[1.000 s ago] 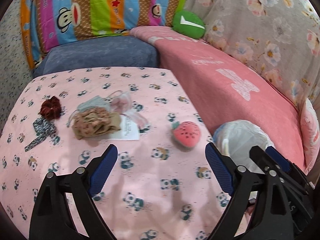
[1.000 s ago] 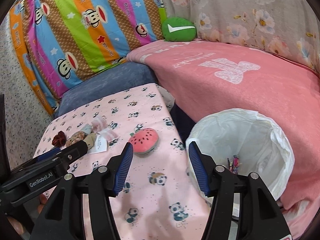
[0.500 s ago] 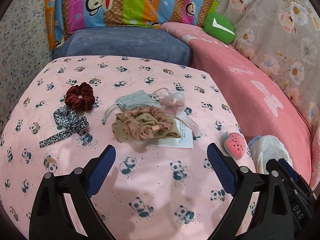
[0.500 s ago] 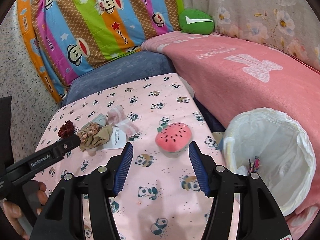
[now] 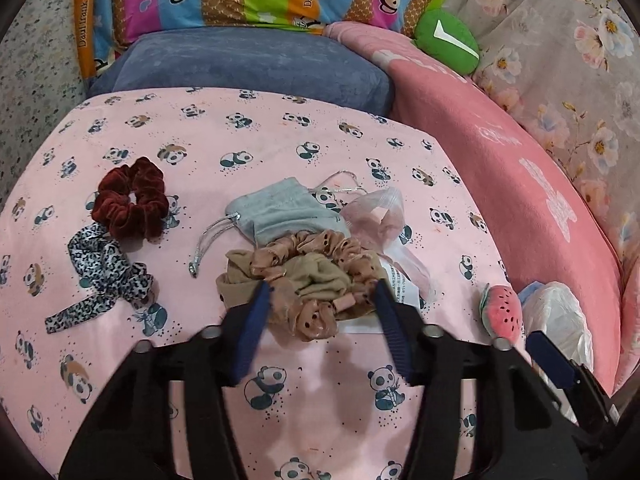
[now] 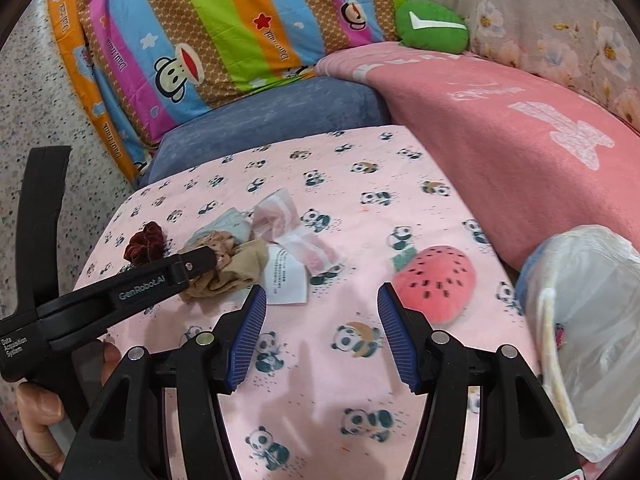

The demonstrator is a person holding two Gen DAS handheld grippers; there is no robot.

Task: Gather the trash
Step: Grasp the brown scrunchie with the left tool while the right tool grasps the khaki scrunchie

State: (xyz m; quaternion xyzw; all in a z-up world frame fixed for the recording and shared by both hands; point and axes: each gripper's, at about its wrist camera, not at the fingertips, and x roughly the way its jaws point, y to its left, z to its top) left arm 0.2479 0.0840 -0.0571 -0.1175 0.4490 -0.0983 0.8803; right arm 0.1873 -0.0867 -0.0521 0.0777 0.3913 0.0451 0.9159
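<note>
On the pink panda cloth point(image 5: 280, 128) lies a heap: a tan and pink dotted scrunchie pile point(image 5: 316, 280), a grey drawstring pouch point(image 5: 284, 210), a clear pinkish plastic bag point(image 5: 376, 212) and a white paper slip point(image 5: 404, 280). My left gripper point(image 5: 320, 290) hangs over the scrunchie pile. Its jaws are closing with the pile between them, and I see no firm squeeze. From the right wrist view the left gripper's tip point(image 6: 200, 260) sits on that pile point(image 6: 232, 272). My right gripper point(image 6: 322, 296) is open over bare cloth, with nothing between its fingers.
A maroon scrunchie point(image 5: 132, 200) and a leopard-print hair tie point(image 5: 104, 272) lie to the left. A watermelon plush point(image 6: 434, 280) sits near the cloth's right edge. Beside it stands a bin with a white liner point(image 6: 600, 280). Cushions and a pink blanket point(image 6: 500, 120) lie behind.
Both grippers have moved forward and down toward the heap. The left jaws have narrowed around the scrunchie pile. The right jaws kept their width.
</note>
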